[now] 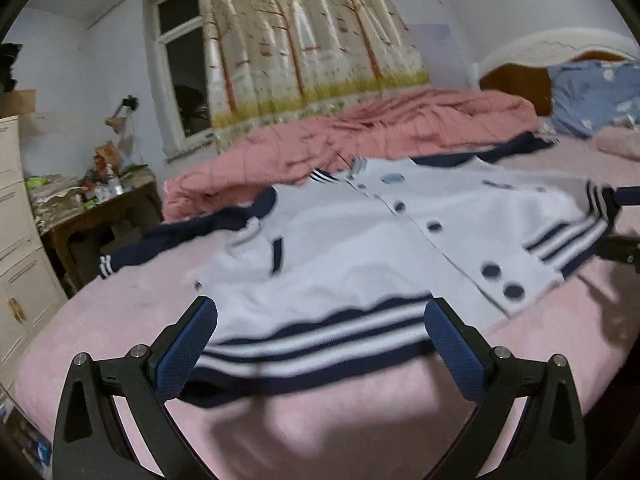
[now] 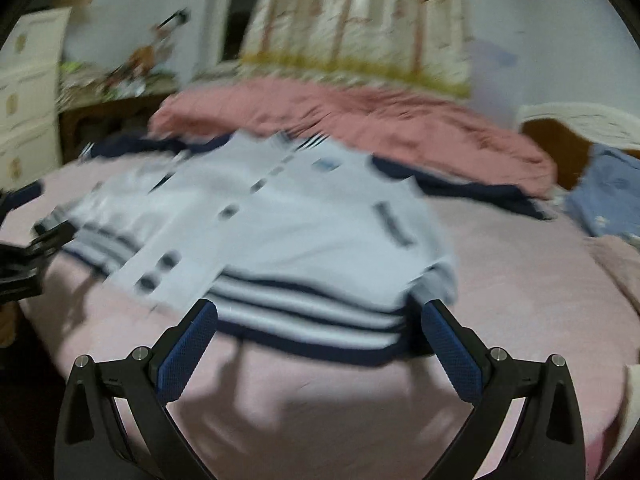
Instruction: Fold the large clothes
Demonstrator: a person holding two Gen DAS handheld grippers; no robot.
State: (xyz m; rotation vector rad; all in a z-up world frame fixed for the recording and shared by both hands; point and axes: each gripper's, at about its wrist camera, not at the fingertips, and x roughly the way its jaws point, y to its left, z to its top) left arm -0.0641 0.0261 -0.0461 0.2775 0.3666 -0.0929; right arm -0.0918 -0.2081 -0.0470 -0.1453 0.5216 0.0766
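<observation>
A white varsity jacket (image 1: 360,248) with navy sleeves, navy buttons and a navy-striped hem lies front up, spread on the pink bed sheet (image 1: 320,432). My left gripper (image 1: 320,332) is open and empty, just in front of the hem's left part. The right gripper shows at the right edge of the left wrist view (image 1: 618,220), by the hem's other corner. In the right wrist view the jacket (image 2: 288,232) is blurred; my right gripper (image 2: 320,332) is open and empty before the hem's right part. The left gripper (image 2: 24,240) shows at the left edge.
A rumpled pink quilt (image 1: 360,140) lies behind the jacket, a blue pillow (image 1: 592,96) against the headboard at right. A cluttered wooden side table (image 1: 92,208) and white drawers (image 1: 20,240) stand left of the bed. A curtain (image 1: 304,40) hangs behind.
</observation>
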